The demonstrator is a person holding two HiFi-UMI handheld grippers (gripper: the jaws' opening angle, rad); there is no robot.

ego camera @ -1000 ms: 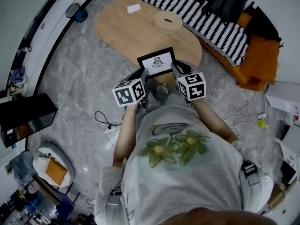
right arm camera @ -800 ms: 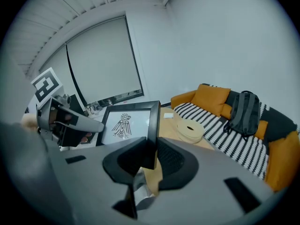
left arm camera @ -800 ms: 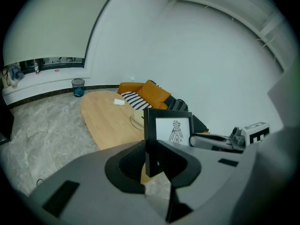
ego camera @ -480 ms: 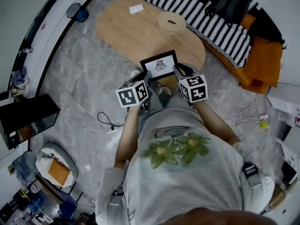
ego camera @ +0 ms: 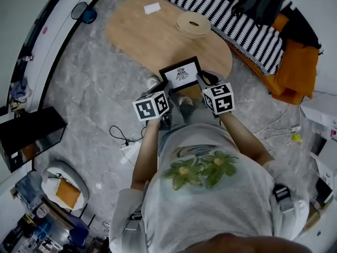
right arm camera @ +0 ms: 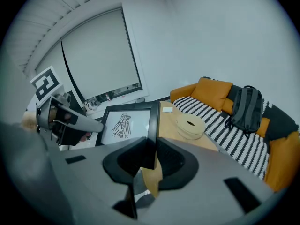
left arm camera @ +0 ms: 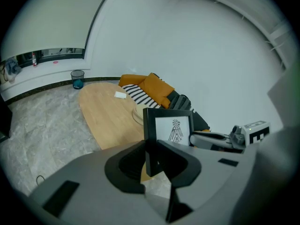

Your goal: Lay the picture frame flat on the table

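Held the picture frame up on edge between both claws, print facing back toward the holder. Clenched the left gripper on the frame's left bar and the right gripper on its right bar. Showed, in each gripper view, the black bar pinched tight in the jaws. Had the frame over the near end of the wooden table, at roughly 6 o'clock on the tabletop in the head view. Could not tell whether the lower bar touched the wood.

Judged the step as bringing the frame to the table, with the laying-down itself not yet done. Called next for tipping the top bar away toward 12 o'clock with both grips matched, so as to settle the back onto bare wood short of the dish, and only then for letting go. Risked a twist or a slip if one side led.

Found a shallow round dish at 12 o'clock from the frame, well apart from it, with nothing seen in it beyond a dark slot at its middle. Found a small bin on the floor at about 10 o'clock, beyond the table; could not make out its contents.
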